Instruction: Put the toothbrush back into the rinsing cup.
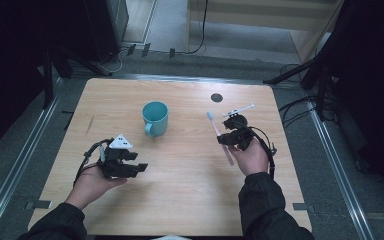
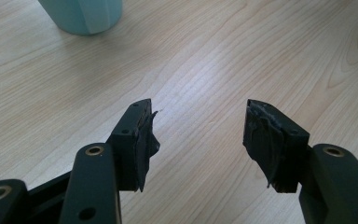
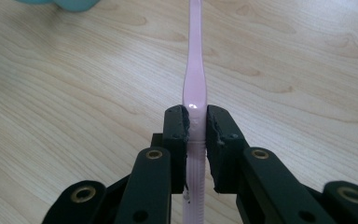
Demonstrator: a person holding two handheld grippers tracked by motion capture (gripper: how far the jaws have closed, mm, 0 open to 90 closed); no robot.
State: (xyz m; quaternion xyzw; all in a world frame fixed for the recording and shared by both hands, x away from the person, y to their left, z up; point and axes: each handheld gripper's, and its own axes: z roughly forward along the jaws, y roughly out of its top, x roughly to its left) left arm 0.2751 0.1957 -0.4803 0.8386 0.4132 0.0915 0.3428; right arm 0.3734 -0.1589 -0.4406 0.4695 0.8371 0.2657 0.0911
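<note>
A pink toothbrush (image 1: 220,137) with a pale blue head is clamped by its handle in my right gripper (image 1: 227,139), held over the right half of the wooden table (image 1: 190,200). In the right gripper view the two pads press on the pink toothbrush (image 3: 194,70), which runs straight up and away from the right gripper (image 3: 196,123). A teal mug (image 1: 155,118) stands upright left of the table's middle, handle toward the person. My left gripper (image 1: 139,168) hovers at the left front, jaws apart with nothing between them. The left gripper (image 2: 198,130) looks at bare wood, with the teal mug (image 2: 81,16) at upper left.
A small dark round hole (image 1: 216,97) sits near the table's far edge. Metal rails run along both sides of the table. Black stands and cables crowd the floor at the far left and right. Open wood lies between the two hands.
</note>
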